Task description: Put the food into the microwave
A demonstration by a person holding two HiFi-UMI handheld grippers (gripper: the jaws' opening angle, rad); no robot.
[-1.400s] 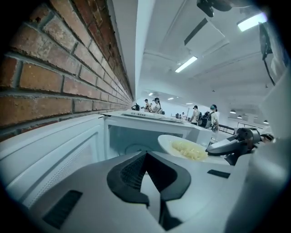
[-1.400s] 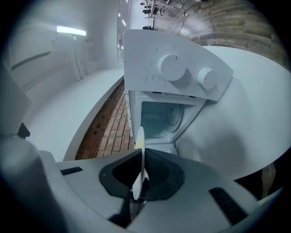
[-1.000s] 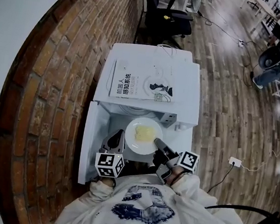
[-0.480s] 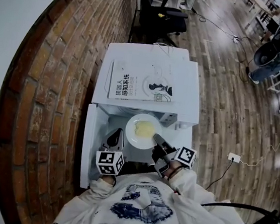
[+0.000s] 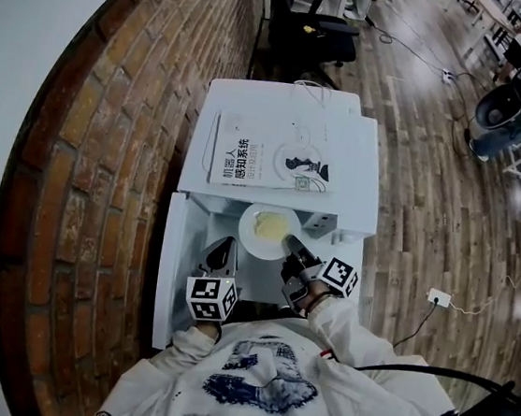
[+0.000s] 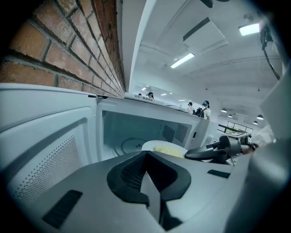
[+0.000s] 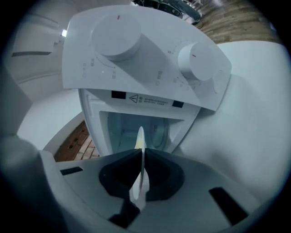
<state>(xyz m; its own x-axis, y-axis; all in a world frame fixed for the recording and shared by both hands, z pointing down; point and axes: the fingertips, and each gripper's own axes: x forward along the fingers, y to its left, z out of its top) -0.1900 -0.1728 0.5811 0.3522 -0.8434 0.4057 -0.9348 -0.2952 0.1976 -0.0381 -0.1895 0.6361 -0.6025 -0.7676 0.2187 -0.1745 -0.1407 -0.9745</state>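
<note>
Right hand-held gripper (image 5: 289, 246) clenched on the near rim of a white plate (image 5: 260, 231); the right gripper view shows the rim edge-on, pinched between both jaws; yellow food (image 5: 273, 223) lies on the plate, roughly centred

Plate is at the mouth of the white microwave (image 5: 342, 156) — far part already under the front edge of its top, near part sticking out toward the person; can't tell if it touches the cavity floor; door (image 5: 170, 267) swung open to the left, beside the brick wall (image 5: 109, 137)

Left hand-held gripper (image 5: 223, 248) clenched with nothing in it — jaws meet flat in the left gripper view; it hovers just left of the plate, in front of the open door, not touching the plate; that view looks into the cavity, with the plate and food in front of the glass turntable (image 6: 129, 144)

Right gripper view: control panel with two round knobs (image 7: 116, 34) above the cavity opening, picture rotated

A book (image 5: 271, 164) lies flat on top of the microwave; wooden floor (image 5: 434, 177) to the right, a black office chair (image 5: 311, 30) beyond the microwave; person's light printed sweatshirt (image 5: 257, 390) fills the bottom of the head view
</note>
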